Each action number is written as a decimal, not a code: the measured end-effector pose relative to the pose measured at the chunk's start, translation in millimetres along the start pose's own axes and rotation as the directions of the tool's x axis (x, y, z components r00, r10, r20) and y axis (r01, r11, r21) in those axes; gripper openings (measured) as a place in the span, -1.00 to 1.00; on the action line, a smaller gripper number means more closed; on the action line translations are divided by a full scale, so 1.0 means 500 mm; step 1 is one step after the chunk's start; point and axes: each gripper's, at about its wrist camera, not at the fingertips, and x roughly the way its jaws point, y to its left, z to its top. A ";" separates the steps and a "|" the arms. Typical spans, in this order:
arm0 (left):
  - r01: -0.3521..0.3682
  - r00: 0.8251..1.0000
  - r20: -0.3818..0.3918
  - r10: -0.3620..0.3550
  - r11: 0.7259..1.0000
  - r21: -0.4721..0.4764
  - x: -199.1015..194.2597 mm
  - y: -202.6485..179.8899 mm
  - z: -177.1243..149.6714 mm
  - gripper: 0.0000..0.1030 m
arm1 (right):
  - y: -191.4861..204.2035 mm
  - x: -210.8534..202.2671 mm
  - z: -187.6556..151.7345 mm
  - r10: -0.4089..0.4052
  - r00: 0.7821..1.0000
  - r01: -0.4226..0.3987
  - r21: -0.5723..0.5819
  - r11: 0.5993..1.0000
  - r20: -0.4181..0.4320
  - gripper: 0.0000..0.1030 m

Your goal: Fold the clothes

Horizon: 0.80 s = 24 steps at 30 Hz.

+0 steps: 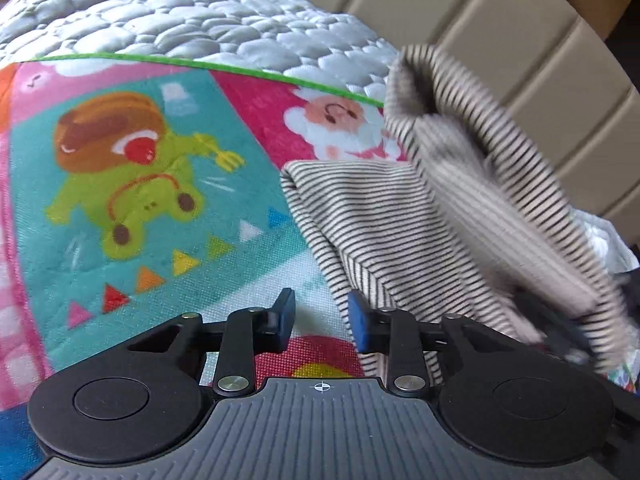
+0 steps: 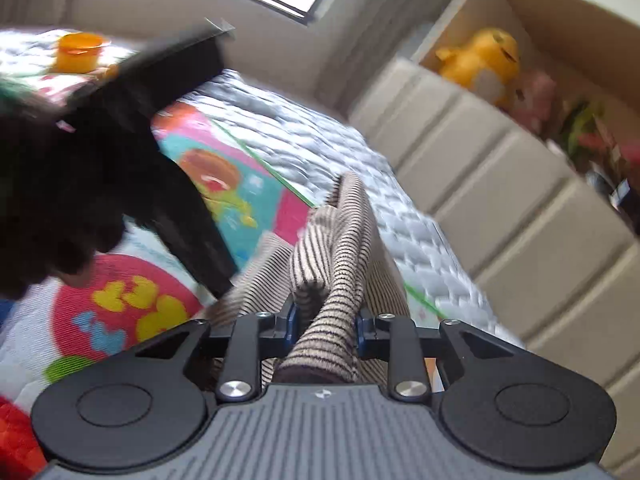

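Observation:
A beige garment with thin dark stripes (image 1: 372,216) lies on a colourful cartoon play mat (image 1: 160,200) spread over the bed. One end of it is lifted and hangs blurred in the air (image 1: 480,184). My left gripper (image 1: 322,316) is open just above the mat, its right finger against the garment's lower edge, with only mat showing between the fingers. My right gripper (image 2: 326,324) is shut on a bunched fold of the striped garment (image 2: 340,240), which rises up from between its fingers.
A grey quilted bedcover (image 1: 200,12) lies beyond the mat, with a beige padded headboard (image 2: 500,208) behind. A blurred black shape (image 2: 100,168) fills the left of the right wrist view. An orange cup (image 2: 78,52) sits far back; a yellow plush toy (image 2: 484,64) is on a shelf.

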 end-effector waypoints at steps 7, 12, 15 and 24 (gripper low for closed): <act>-0.013 1.000 0.002 0.013 1.000 -0.003 -0.011 0.011 -0.004 -0.60 | 0.044 -0.019 0.011 0.045 0.999 -0.042 -0.122 0.992 0.023 -0.43; -0.013 1.000 0.022 0.015 0.998 -0.055 -0.043 0.029 0.014 -0.18 | 0.051 -0.017 0.013 0.044 0.999 -0.042 -0.140 0.989 0.012 -0.08; 0.031 0.998 0.058 -0.023 0.990 -0.139 -0.077 0.057 0.027 0.08 | 0.043 -0.033 0.008 0.082 0.996 -0.079 -0.147 0.986 0.018 0.18; -0.010 1.000 -0.007 0.010 0.999 0.036 -0.016 0.008 -0.004 -0.06 | -0.008 -0.109 -0.026 0.110 0.994 -0.111 -0.086 0.990 -0.017 -0.83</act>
